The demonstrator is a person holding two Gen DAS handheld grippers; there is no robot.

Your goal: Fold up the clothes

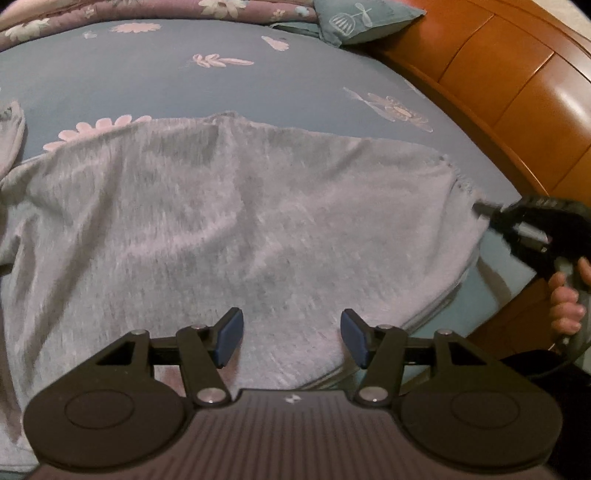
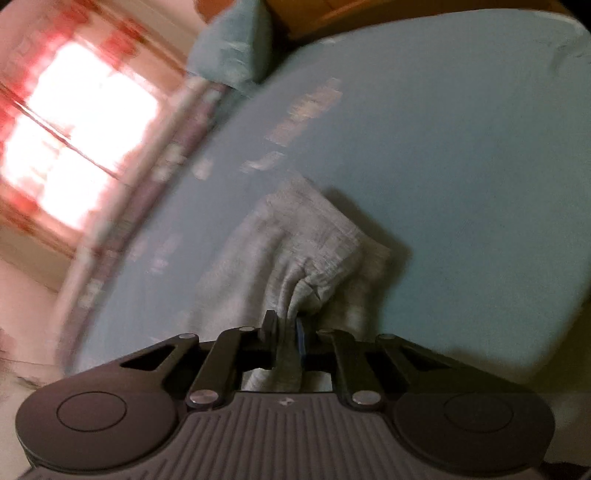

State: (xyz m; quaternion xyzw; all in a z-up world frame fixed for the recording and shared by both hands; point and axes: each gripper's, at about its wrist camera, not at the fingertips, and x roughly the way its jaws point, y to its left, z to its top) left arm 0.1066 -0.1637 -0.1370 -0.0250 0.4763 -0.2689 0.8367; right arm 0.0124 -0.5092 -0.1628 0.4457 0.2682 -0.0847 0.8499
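A grey knit garment [image 1: 229,221] lies spread across the blue flowered bed sheet [image 1: 147,74]. My left gripper [image 1: 291,339] hovers over its near edge, jaws open, nothing between the blue pads [image 1: 229,339]. At the garment's right edge, my right gripper [image 1: 484,208] pinches the fabric, a hand [image 1: 565,299] holding its handle. In the right wrist view, the right gripper [image 2: 286,332] is shut on a bunched fold of the grey garment [image 2: 306,236], which trails away over the sheet [image 2: 461,166].
A wooden headboard [image 1: 517,92] runs along the bed's right side. A teal pillow [image 1: 354,22] and a purple flowered quilt [image 1: 147,11] lie at the far end. A bright window with red curtains [image 2: 74,129] shows in the blurred right wrist view.
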